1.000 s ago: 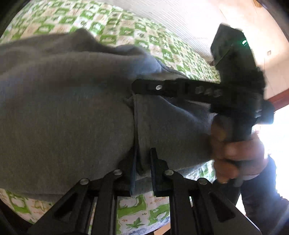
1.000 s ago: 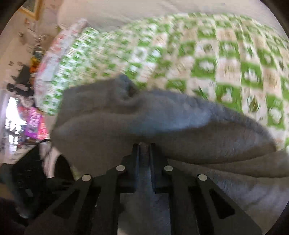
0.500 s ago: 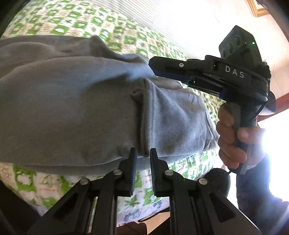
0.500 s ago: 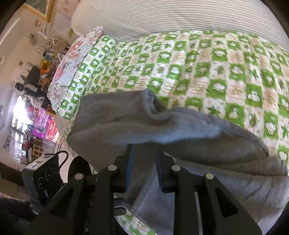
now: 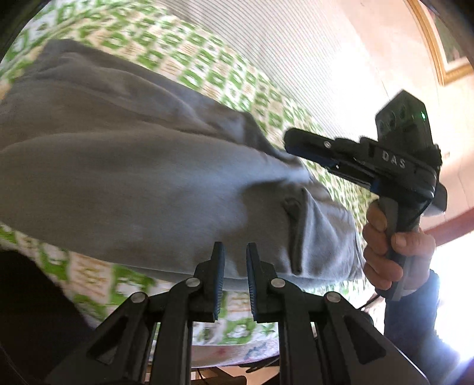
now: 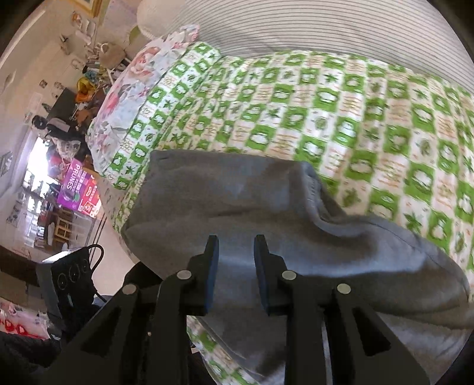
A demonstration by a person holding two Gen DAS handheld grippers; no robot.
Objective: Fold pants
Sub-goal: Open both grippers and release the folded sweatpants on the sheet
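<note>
Grey sweatpants (image 5: 148, 177) lie folded over on a bed with a green-and-white checked cover (image 5: 207, 68). In the left wrist view my left gripper (image 5: 234, 248) hovers just off the near edge of the pants, its jaws a narrow gap apart with nothing between them. My right gripper (image 5: 293, 142), held by a hand (image 5: 391, 245), hangs above the far end of the pants. From the right wrist view the right gripper (image 6: 237, 241) stands open above the folded pants (image 6: 237, 201), no cloth between its fingers.
A floral pillow (image 6: 133, 97) lies at the head of the bed, with striped bedding (image 6: 326, 26) behind. Beyond the bed edge are a purple box (image 6: 74, 183) and cluttered shelves. A framed picture (image 5: 438, 53) hangs on the wall.
Both grippers have let go of the grey cloth and drawn back and upward from the pants. The right jaws have spread wider. The pants now lie flat on the bed.
</note>
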